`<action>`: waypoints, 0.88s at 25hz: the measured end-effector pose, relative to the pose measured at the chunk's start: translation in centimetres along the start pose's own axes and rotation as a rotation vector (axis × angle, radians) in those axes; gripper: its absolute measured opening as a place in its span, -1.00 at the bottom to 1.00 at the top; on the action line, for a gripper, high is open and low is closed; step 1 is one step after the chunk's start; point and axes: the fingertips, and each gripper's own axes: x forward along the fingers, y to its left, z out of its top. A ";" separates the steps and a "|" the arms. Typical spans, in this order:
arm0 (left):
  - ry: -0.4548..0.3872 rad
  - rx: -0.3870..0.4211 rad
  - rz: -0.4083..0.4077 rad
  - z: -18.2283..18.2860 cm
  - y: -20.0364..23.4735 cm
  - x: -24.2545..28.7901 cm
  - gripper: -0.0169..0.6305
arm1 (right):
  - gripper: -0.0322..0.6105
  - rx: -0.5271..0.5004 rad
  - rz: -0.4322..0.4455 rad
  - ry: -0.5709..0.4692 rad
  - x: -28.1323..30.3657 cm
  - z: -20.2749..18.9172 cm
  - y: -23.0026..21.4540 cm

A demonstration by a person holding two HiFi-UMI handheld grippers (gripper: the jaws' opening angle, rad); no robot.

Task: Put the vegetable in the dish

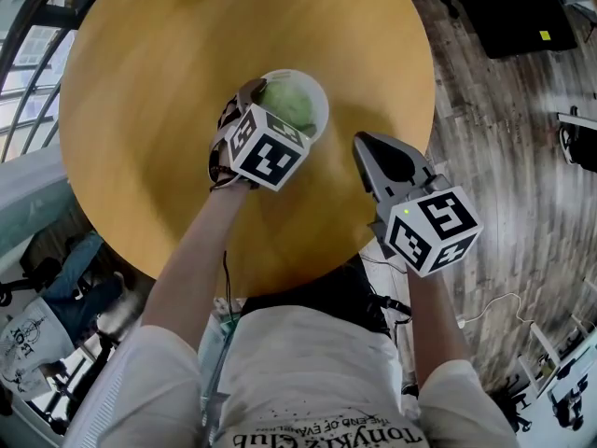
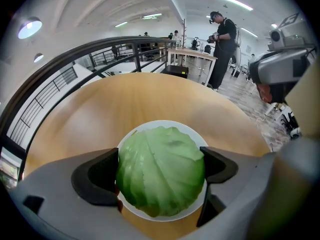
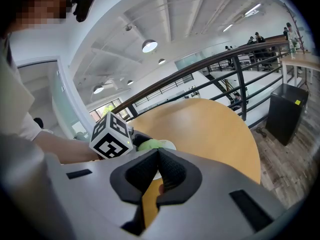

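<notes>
Left gripper (image 2: 160, 173): fingers clenched on the cabbage (image 2: 161, 169), one pad pressed to each flank. The pale green head fills the whole gap between the fingers. The white dish (image 2: 160, 123) lies directly under the fingers, its rim showing beyond and below the cabbage. Cannot tell if the cabbage rests on the dish. Dish sits on a round wooden worktop (image 1: 140, 110).

Right gripper (image 3: 158, 156): fingers clenched together, nothing between them. It is held near the worktop's edge, apart from the dish, fingers aimed toward the left gripper.

Round wooden table (image 1: 149, 91), dark railing (image 2: 125, 40) (perhaps a black bin (image 1: 518, 12))
</notes>
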 end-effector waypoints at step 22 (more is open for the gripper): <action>-0.044 -0.059 -0.046 0.5 0.1 0.0 0.59 | -0.83 0.010 0.012 0.005 -1.0 -0.3 -0.1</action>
